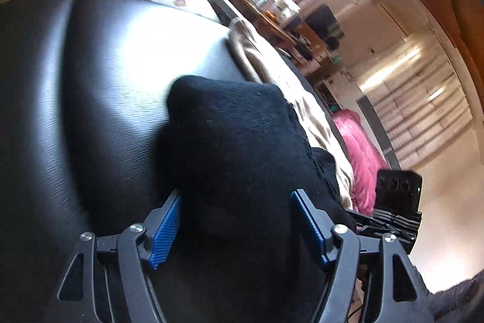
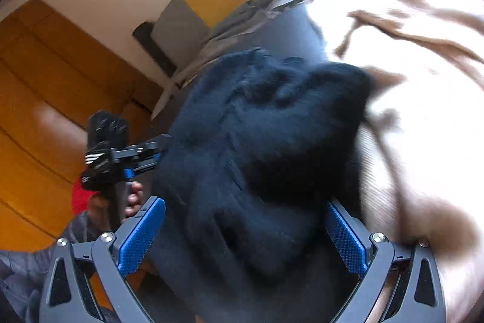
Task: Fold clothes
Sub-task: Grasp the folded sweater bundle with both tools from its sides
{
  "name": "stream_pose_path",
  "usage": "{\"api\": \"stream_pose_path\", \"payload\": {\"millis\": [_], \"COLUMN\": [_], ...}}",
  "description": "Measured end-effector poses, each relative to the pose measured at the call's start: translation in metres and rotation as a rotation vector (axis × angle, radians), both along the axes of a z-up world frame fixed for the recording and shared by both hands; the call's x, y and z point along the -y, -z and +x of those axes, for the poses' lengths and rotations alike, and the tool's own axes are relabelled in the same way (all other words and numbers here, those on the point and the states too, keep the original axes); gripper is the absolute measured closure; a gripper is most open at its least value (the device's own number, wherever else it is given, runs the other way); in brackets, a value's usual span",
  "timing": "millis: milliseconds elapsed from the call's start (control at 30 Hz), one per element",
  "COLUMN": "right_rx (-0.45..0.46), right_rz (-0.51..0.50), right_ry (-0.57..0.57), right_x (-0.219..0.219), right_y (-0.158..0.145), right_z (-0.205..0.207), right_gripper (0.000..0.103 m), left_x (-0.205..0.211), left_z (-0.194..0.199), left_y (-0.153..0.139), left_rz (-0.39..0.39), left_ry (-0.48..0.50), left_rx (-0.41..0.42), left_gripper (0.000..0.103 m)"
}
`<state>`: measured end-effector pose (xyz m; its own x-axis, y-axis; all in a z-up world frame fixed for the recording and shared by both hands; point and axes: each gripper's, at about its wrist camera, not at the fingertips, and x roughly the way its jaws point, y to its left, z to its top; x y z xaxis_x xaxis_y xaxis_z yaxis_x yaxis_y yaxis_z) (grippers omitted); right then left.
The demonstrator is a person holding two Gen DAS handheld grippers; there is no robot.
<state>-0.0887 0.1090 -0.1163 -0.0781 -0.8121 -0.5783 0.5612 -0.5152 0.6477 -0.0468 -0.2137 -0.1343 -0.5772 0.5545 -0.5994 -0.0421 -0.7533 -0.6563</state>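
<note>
I saw the black sofa seat (image 1: 99, 74) filling frame left, the black knit garment (image 1: 236, 141) bunched center between both spread, empty-jawed tongs, left gripper (image 1: 236, 227) and right gripper (image 2: 246, 235), so I'd flatten it before regripping edges.

Fuzzy knit on glossy leather

Between the left gripper's (image 1: 234, 227) ribbed blue plastic pads (image 1: 165, 232), a black matt woolly garment (image 1: 236, 135) is lying on smooth, shiny black upholstery (image 1: 99, 87) (leather-like); beyond it, soft beige cloth (image 1: 266, 62) is crumpling.
</note>
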Motion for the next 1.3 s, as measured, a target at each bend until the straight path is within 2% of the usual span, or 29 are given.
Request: {"api": "stream_pose_path", "payload": {"millis": [33, 67, 167, 233, 300, 400, 533, 633, 667, 767, 833, 867, 933, 1000, 1033, 1067, 1133, 1167, 1300], "right_rx": [-0.016, -0.034, -0.075, -0.068, -0.089, -0.163, -0.175, -0.178, -0.170, -0.165, -0.191, -0.204, -0.244, -0.246, -0.239, -0.231, -0.197, -0.169, -0.088], "right_rz": [0.021, 0.039, 0.066, 0.054, 0.051, 0.089, 0.161, 0.177, 0.169, 0.146, 0.131, 0.123, 0.165, 0.213, 0.230, 0.248, 0.208, 0.182, 0.095], "right_ry": [-0.027, -0.040, -0.061, -0.060, -0.065, -0.090, -0.078, -0.042, -0.043, -0.051, -0.062, -0.068, -0.085, -0.094, -0.089, -0.084, -0.107, -0.120, -0.203], "right_x": [0.013, 0.021, 0.038, 0.039, 0.038, 0.040, 0.049, 0.042, 0.040, 0.037, 0.039, 0.040, 0.048, 0.054, 0.056, 0.058, 0.063, 0.066, 0.103], "right_y": [0.000, 0.001, 0.006, 0.007, 0.008, 0.008, 0.007, 0.006, 0.007, 0.007, 0.009, 0.009, 0.008, 0.006, 0.004, 0.002, 0.001, 0.002, 0.005], "right_z": [-0.002, -0.003, -0.007, -0.010, -0.008, 0.001, 0.003, 0.000, -0.002, -0.003, 0.002, 0.004, 0.010, 0.012, 0.013, 0.014, 0.022, 0.027, 0.048], "right_gripper": [0.000, 0.000, 0.000, 0.000, 0.000, 0.000, 0.002, 0.016, 0.016, 0.014, 0.000, 0.000, 0.000, 0.000, 0.006, 0.023, 0.046, 0.049, 0.052], "left_x": [-0.002, -0.009, -0.033, -0.046, -0.047, -0.040, -0.052, -0.060, -0.062, -0.059, -0.057, -0.056, -0.054, -0.052, -0.049, -0.044, -0.034, -0.027, 0.005], "left_z": [-0.004, -0.006, -0.013, -0.012, -0.008, -0.004, 0.002, 0.000, -0.001, 0.001, 0.009, 0.013, 0.026, 0.043, 0.057, 0.070, 0.095, 0.108, 0.167], "left_y": [0.000, -0.002, -0.010, -0.012, -0.011, -0.011, -0.015, -0.017, -0.016, -0.015, -0.013, -0.013, -0.013, -0.014, -0.015, -0.016, -0.020, -0.022, -0.040], "left_rz": [-0.009, -0.058, -0.227, -0.318, -0.314, -0.288, -0.392, -0.428, -0.435, -0.406, -0.384, -0.374, -0.352, -0.331, -0.318, -0.308, -0.288, -0.278, -0.269], "left_ry": [0.010, 0.023, 0.065, 0.092, 0.086, 0.037, -0.005, -0.021, -0.027, -0.050, -0.070, -0.082, -0.109, -0.139, -0.166, -0.191, -0.239, -0.263, -0.392], "left_rx": [-0.012, -0.013, -0.009, -0.015, -0.031, -0.044, -0.069, -0.063, -0.056, -0.039, -0.041, -0.045, -0.052, -0.063, -0.073, -0.082, -0.097, -0.106, -0.163], "left_gripper": [0.017, 0.013, 0.013, 0.020, 0.033, 0.046, 0.050, 0.050, 0.049, 0.051, 0.054, 0.056, 0.059, 0.062, 0.063, 0.064, 0.065, 0.066, 0.067]}}
